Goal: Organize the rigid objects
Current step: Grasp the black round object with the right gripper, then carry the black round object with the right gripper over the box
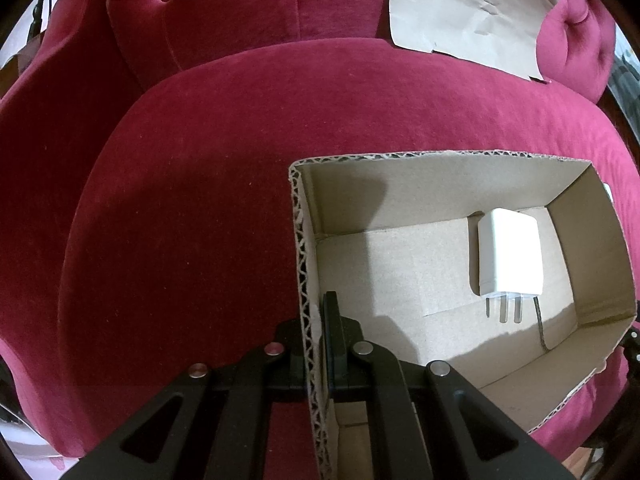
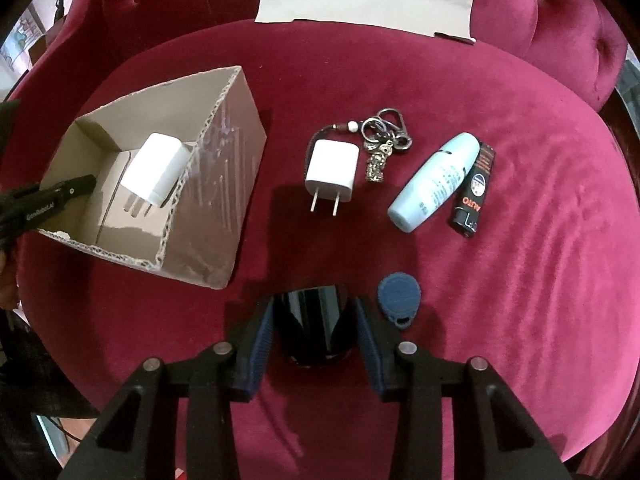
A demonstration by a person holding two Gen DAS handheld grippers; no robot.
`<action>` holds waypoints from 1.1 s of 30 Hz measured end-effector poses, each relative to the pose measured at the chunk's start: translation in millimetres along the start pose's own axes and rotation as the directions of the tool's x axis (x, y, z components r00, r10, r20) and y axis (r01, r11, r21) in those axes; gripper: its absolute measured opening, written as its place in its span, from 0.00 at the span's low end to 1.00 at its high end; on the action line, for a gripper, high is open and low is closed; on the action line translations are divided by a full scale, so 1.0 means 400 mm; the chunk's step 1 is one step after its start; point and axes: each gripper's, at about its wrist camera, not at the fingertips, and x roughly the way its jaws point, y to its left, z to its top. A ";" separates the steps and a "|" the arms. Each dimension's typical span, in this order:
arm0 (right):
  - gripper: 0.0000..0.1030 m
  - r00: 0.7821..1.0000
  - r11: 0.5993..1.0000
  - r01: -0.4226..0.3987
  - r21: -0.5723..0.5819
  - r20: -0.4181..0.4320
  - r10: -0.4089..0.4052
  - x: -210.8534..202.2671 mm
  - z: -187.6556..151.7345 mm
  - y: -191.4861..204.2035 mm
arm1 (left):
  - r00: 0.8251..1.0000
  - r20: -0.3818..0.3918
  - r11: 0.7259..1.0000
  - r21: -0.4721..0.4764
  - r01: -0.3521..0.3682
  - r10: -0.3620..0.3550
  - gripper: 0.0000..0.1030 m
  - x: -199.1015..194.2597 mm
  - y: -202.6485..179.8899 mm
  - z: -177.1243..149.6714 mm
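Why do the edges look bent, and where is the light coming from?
Both views: fisheye lenses bow the sofa into a dome, with dark corners. Left wrist view: light falls into the box, whitening the charger, with a sharp shadow across the floor. Right wrist view: the black object between the tongs shows glossy streaks.

Dim, warm lighting; hard shadows inside the cardboard box; heavy fisheye bending, dark vignetted corners, sharp focus.
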 end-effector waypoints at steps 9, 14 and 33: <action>0.39 1.000 1.000 -0.006 0.011 0.023 0.006 -0.031 0.003 -0.016 | 1.000 0.000 1.000 -0.006 0.005 -0.005 0.05 -0.001 0.005 -0.002; 0.39 0.999 1.000 -0.004 0.018 0.042 0.003 -0.066 0.017 -0.020 | 1.000 0.000 1.000 -0.007 0.005 -0.005 0.05 -0.001 0.006 -0.001; 0.39 0.988 1.000 -0.012 -0.007 0.153 0.013 -0.196 0.081 -0.004 | 1.000 -0.003 1.000 -0.012 0.007 -0.007 0.05 -0.002 0.005 0.000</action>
